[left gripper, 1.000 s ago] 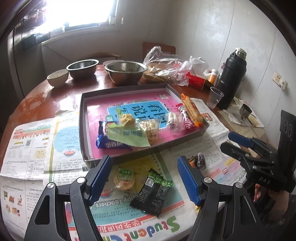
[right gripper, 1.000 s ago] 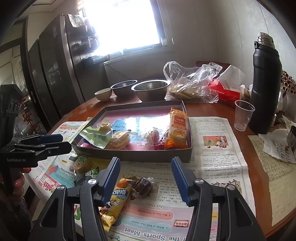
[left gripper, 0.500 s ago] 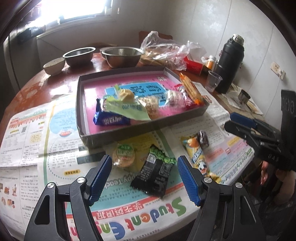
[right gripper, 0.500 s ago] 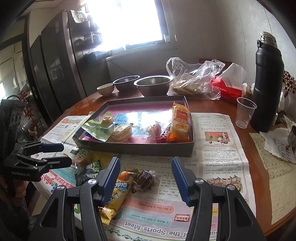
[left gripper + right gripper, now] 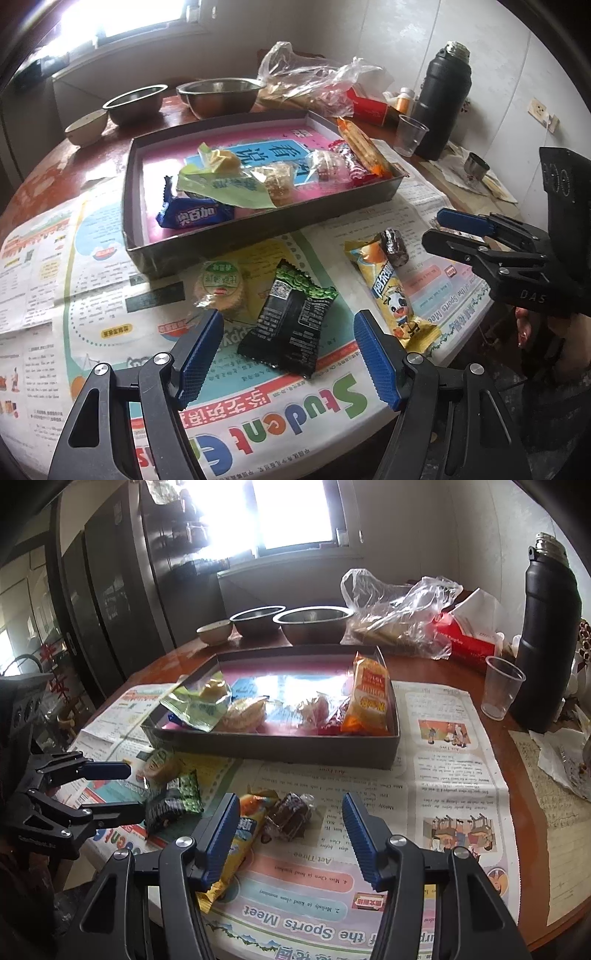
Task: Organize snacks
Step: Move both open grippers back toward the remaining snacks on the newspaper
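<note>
Fingers of your left gripper [image 5: 288, 354] stand apart, empty, over the black-and-green packet [image 5: 291, 321] on the newspaper-covered tabletop [image 5: 92, 332]. Your right gripper [image 5: 288, 834] is likewise parted and holds nothing, above the brown candy [image 5: 290, 816] and yellow bar [image 5: 240, 845]. Just beyond them sits the tray [image 5: 136, 199] with several snacks inside.

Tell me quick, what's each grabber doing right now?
Left gripper: open, empty, over the black and green snack packet.
Right gripper: open, empty, over the small brown candy.
</note>
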`<state>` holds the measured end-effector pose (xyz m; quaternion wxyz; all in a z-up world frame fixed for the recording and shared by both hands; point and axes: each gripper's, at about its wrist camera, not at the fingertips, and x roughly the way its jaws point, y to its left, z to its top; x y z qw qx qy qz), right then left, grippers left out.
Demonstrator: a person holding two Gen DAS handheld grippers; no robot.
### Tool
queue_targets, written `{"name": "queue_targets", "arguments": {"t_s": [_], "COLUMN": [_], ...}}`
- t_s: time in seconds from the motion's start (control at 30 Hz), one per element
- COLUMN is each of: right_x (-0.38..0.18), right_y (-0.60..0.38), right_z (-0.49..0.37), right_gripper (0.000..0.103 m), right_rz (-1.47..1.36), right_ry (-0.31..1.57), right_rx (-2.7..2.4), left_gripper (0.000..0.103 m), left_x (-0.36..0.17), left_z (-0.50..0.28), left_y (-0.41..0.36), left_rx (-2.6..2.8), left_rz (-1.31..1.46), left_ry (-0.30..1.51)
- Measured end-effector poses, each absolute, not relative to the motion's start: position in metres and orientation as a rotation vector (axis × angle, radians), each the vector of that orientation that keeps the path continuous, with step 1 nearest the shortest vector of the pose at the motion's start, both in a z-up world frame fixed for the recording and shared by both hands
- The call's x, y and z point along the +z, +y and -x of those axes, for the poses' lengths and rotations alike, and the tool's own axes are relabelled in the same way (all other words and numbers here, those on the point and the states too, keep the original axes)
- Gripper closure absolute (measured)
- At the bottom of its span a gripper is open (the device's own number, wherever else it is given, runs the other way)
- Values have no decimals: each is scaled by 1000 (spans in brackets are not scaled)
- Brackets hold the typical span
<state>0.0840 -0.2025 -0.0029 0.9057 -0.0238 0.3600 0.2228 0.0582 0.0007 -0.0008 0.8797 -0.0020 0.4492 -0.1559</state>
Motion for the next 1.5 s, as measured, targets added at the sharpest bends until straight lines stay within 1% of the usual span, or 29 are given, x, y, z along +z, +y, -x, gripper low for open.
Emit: {"name": "queue_targets", "arguments": {"t_s": [0.5,0.83,1.03,1.1,1.2,1.27,1.3,1.37,1.43,1.5], "right_x": [-38,-45,-47,-48,-47,-47,-47,-47,-47,-47], "right_y": [-193,-179,-179,-180,-183,-184,-185,-188,-190,-190], "right_z": [-97,-109,-114,-114,-115,-116,-116,-115,-115,-116], "right_gripper": [46,46,46,51,58,60,61,62,63,64], "right_rz": [141,250,246,228,215,209,201,184,173,167], "right_ry": [803,767,754,753,748,744,743,740,738,735], "right_rx": [459,462,494,504,504,503,503,504,503,501], "left_gripper": [28,28,28,29,33,38,39,43,44,48], "left_x": [-13,-16,-22,-23,-26,-29,-29,-29,-29,-29], "left_z": [-66,-68,-73,-74,-76,-78,-78,-78,-78,-78], "left_y": [-7,-16,-18,-19,-21,-21,-21,-21,-21,-21], "left_rx": [-352,-389,-388,-390,-384,-382,-382,-378,-377,-371], "left_rz": [0,-20,-13,-10,-18,-15,-15,-21,-20,-19], "left_ry": [952,945,959,962,964,975,972,969,966,961]}}
